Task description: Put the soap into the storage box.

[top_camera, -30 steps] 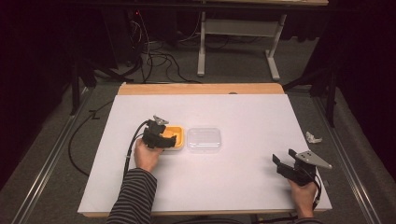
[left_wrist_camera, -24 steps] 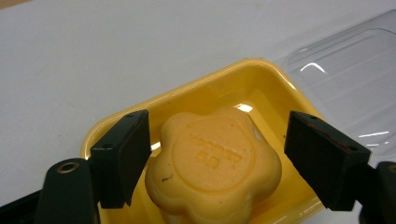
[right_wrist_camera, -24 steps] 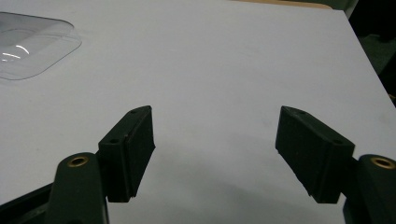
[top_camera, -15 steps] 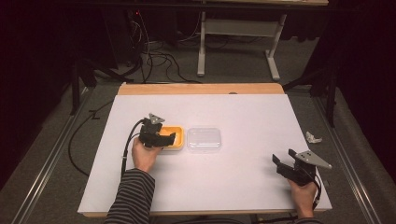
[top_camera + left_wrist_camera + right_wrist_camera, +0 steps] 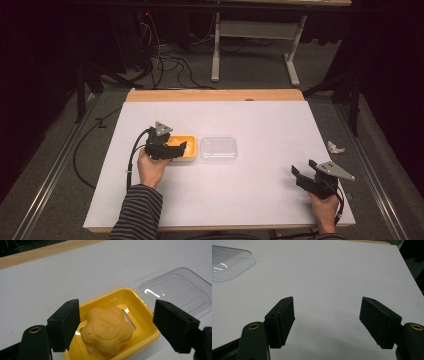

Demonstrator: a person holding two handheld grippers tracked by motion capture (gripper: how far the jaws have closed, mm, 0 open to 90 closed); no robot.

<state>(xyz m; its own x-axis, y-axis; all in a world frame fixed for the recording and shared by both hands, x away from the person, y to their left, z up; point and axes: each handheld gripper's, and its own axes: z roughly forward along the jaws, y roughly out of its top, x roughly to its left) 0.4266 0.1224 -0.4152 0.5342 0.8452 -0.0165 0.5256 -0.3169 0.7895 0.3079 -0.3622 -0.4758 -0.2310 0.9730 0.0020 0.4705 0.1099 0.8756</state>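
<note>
A yellow tray [image 5: 189,141] lies left of the table's middle and holds a yellow-orange flower-shaped block [image 5: 107,330]. In the left gripper view the tray's rim [image 5: 150,335] runs under the right jaw. My left gripper [image 5: 176,150] hovers over the tray's left part, open. Its jaws stand apart on either side of the block without touching it, as the left gripper [image 5: 117,317] shows close up. My right gripper [image 5: 301,176] rests near the front right corner, open over bare table, and the right gripper [image 5: 327,312] has nothing between its jaws.
A clear plastic lid [image 5: 218,148] lies flat just right of the tray, seen also as the lid [image 5: 175,290] and the lid [image 5: 227,263]. A small crumpled white scrap [image 5: 336,147] sits by the right edge. The white tabletop [image 5: 260,120] ends in a wooden strip at the back.
My left gripper has drawn slightly left over the tray, uncovering more of its yellow rim. The right gripper has stayed where it was.
</note>
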